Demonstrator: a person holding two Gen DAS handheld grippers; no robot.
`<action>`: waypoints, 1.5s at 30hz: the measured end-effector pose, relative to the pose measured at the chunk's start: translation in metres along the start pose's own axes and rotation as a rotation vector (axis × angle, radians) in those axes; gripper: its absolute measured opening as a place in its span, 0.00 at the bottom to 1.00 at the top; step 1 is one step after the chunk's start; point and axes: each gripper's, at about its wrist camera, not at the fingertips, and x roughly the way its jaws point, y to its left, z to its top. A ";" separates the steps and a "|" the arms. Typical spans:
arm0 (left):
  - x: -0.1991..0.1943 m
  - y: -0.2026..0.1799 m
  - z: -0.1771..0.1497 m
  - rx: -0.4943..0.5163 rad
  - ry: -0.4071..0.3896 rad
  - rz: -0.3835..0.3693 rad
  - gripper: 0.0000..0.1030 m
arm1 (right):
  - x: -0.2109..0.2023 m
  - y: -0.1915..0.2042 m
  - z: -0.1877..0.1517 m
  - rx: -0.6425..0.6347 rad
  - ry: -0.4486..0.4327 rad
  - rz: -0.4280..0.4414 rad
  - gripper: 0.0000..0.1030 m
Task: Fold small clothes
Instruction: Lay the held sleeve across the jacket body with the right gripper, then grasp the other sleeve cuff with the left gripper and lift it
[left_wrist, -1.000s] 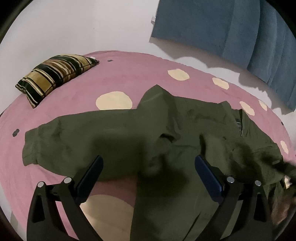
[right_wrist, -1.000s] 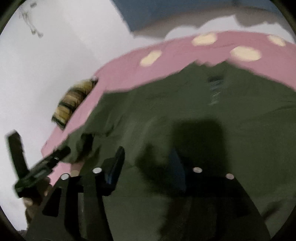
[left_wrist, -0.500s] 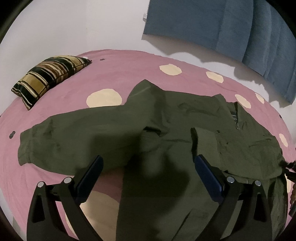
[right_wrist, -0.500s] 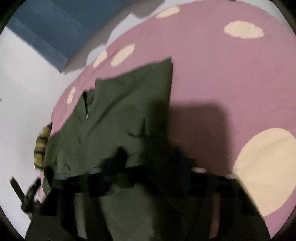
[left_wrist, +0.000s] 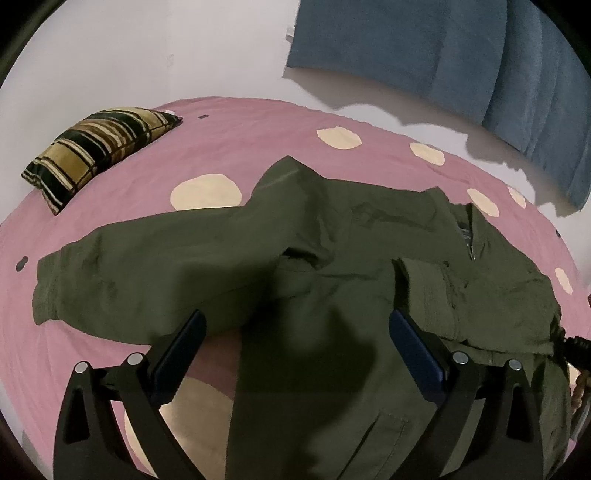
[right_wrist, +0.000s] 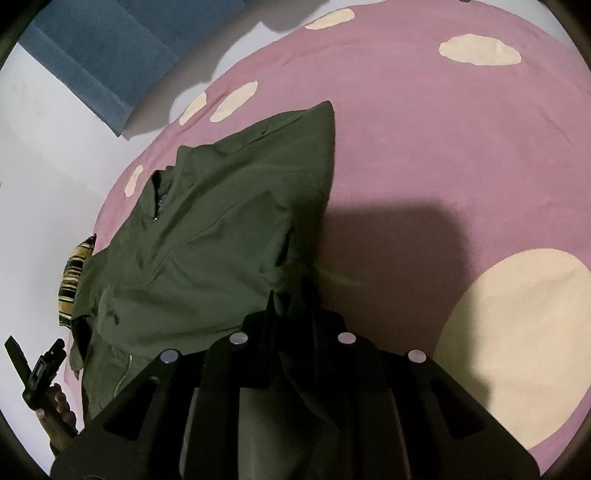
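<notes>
An olive green jacket (left_wrist: 332, 280) lies spread on a pink bedsheet (left_wrist: 240, 147) with cream dots. One sleeve (left_wrist: 129, 273) stretches out to the left. The other sleeve's cuff (left_wrist: 428, 295) lies folded over the body, near the zip (left_wrist: 467, 236). My left gripper (left_wrist: 295, 343) is open and empty, hovering above the jacket's lower body. In the right wrist view my right gripper (right_wrist: 291, 314) is shut on a fold of the jacket (right_wrist: 221, 229) at its edge, with cloth running between the fingers.
A striped black and gold pillow (left_wrist: 96, 147) lies at the sheet's far left. A blue curtain (left_wrist: 461, 62) hangs on the white wall behind. The left gripper and hand (right_wrist: 40, 376) show at the lower left of the right wrist view.
The right gripper swung from over the jacket's body to its edge and closed on a fold. The folded sleeve now lies on the body. The left gripper stayed open.
</notes>
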 end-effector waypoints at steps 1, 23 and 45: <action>-0.001 0.002 0.000 -0.004 0.000 0.004 0.96 | -0.001 -0.002 -0.001 0.005 -0.003 0.008 0.14; -0.005 0.174 -0.018 -0.377 0.084 -0.031 0.96 | -0.042 0.099 -0.028 -0.140 -0.208 0.008 0.50; 0.026 0.293 -0.014 -0.671 0.056 -0.085 0.49 | -0.008 0.126 -0.057 -0.164 -0.136 0.007 0.52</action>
